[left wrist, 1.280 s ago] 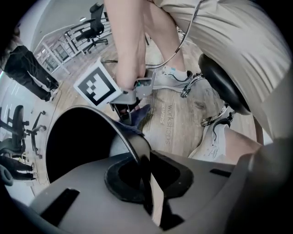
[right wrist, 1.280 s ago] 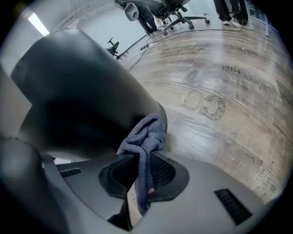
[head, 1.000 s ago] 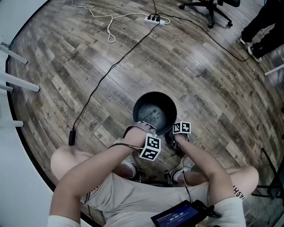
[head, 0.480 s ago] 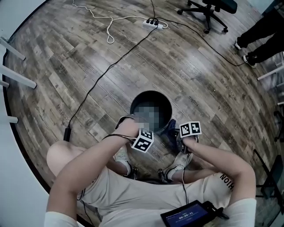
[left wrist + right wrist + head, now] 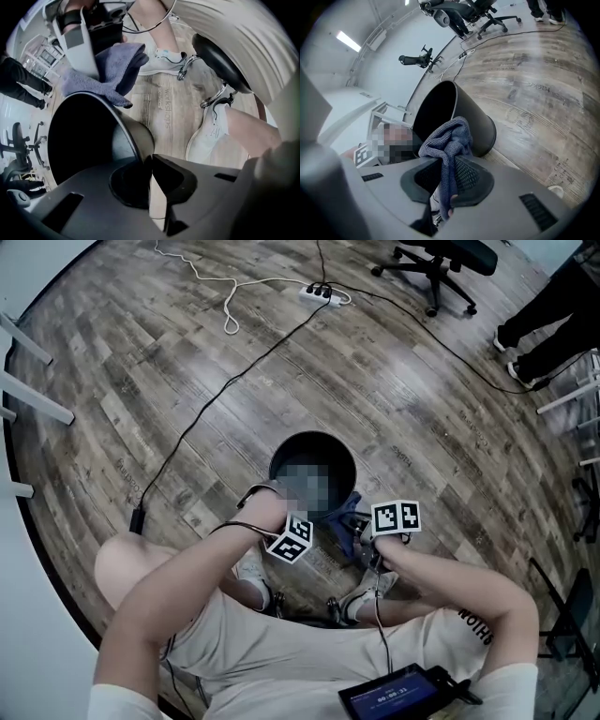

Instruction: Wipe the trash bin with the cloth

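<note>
left tongs (image 5: 149, 163) have just snapped closed, and they're pinching the near rim of the black trash bin (image 5: 126, 133), thin wall caught right between the jaws. right tongs (image 5: 447, 164) are clamped tight on the blue cloth (image 5: 449, 138), which bunches up above the jaws. the cloth sits right by the bin's rim on the outside; touching or not, can't tell. from above, the bin stands on the wood floor (image 5: 187, 381) just ahead of the seated person's shoes (image 5: 208, 136), with both tongs at its near edge.
</note>
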Available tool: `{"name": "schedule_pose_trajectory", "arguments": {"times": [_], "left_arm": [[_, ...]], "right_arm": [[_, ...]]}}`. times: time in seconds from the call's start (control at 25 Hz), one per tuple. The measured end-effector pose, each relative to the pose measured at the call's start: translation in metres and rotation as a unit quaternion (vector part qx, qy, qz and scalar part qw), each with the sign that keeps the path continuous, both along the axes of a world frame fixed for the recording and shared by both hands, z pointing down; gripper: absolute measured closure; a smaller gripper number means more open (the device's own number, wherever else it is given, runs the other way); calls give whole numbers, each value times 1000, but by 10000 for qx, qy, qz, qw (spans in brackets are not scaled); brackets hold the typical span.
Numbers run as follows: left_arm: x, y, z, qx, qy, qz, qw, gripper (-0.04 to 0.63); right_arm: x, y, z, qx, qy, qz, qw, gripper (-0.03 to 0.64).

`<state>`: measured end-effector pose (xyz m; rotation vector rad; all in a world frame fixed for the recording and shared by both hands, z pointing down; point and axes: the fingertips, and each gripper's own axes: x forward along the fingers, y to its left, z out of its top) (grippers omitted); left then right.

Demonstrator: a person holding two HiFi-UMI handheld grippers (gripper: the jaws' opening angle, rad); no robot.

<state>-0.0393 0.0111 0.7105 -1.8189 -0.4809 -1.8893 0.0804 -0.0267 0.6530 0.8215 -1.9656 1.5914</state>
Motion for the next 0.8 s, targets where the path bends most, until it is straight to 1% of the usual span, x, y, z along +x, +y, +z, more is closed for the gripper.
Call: {"name": "schedule_pose_trajectory", "arguments": {"times": [0.16, 0.36, 0.48, 0.64, 0.72, 0.8], "left_arm": [[9, 4, -1, -77, 161, -90, 9998, 565], [22, 4, -3, -150, 310, -346, 9988, 565], [30, 3, -4, -148, 402, -651, 9970, 565], [39, -1, -5, -182, 459, -1082, 9929, 565], [42, -3, -5, -205, 479, -1216, 9912, 565], [44, -2, -5, -221, 476, -1251, 9908, 565]], "right_arm": [[4, -2, 34, -9, 232, -37, 9997, 563], [9, -5, 102, -41, 564, -86, 9984, 563], [14, -12, 142, -46, 766, 44, 9970, 563], [19, -24, 183, -97, 959, 261, 9950, 563], [23, -30, 203, -132, 1095, 387, 9931, 563], [30, -32, 219, -171, 1279, 468, 9905, 563]]}}
